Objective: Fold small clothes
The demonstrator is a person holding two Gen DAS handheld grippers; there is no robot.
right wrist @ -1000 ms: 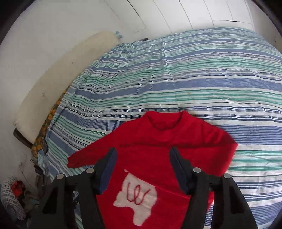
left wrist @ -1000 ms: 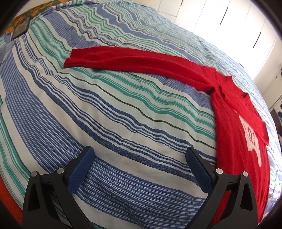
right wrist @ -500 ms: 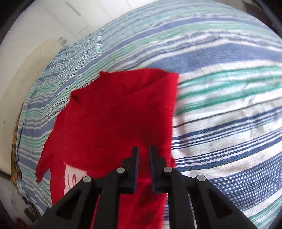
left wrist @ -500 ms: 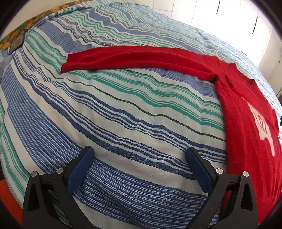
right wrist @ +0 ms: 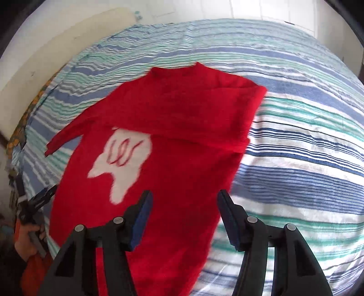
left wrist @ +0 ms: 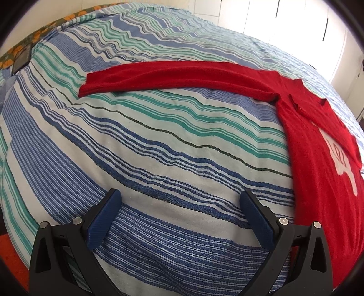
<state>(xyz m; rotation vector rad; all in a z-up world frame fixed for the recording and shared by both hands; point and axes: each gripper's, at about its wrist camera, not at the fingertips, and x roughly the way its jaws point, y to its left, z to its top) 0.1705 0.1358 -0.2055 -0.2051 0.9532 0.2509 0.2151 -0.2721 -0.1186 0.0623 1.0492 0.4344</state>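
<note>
A small red sweater [right wrist: 182, 141] with a white patch on its chest lies flat on the striped bedspread [right wrist: 307, 148]. Its right sleeve is folded in across the chest; its left sleeve [left wrist: 182, 75] stretches straight out over the bed. My right gripper [right wrist: 184, 205] is open and empty, above the sweater's lower right part. My left gripper [left wrist: 180, 205] is open and empty, over bare bedspread [left wrist: 147, 148], left of the sweater body [left wrist: 318, 170] and short of the outstretched sleeve. The left gripper also shows at the left edge of the right wrist view [right wrist: 38, 200].
The bed fills both views. A pale headboard cushion [right wrist: 56, 45] and a white wall stand behind it. White wardrobe doors [left wrist: 284, 18] stand beyond the far side. A flower-patterned cloth [left wrist: 27, 45] shows at the bed's left corner.
My right gripper was shut at the sweater's right edge half a second ago; now it is open and has pulled back. The right sleeve lies folded over the chest. My left gripper moved slightly.
</note>
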